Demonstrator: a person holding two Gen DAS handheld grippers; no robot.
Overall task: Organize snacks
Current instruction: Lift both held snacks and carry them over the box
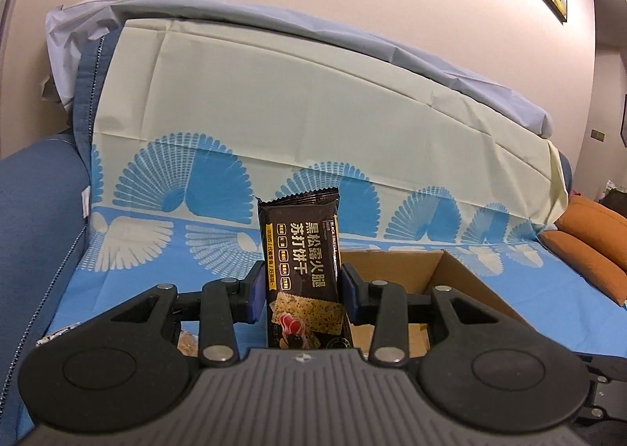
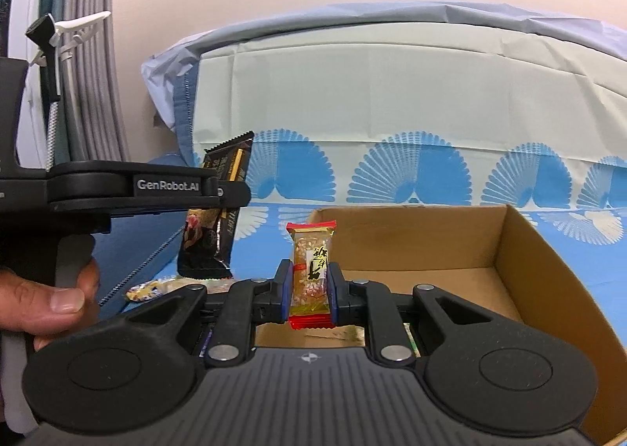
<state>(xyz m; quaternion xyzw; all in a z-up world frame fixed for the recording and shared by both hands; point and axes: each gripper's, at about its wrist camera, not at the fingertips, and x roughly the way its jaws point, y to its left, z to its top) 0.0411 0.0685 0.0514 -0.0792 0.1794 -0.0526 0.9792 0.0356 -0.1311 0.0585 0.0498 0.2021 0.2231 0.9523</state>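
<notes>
My left claw (image 1: 301,291) grips the cracker pack (image 1: 301,250) upright; right claw (image 2: 309,289) pinches the candy (image 2: 311,269), box (image 2: 521,250) just ahead-right. Risk: left pack may miss the box and slick wrappers may slip.

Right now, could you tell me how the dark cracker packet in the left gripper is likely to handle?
The dark cracker packet stands upright between the left gripper pads, so it is probably fairly stiff. Its printed crackers suggest brittle contents; a hard squeeze may break them. The glossy film could slip if the grip loosens.
</notes>
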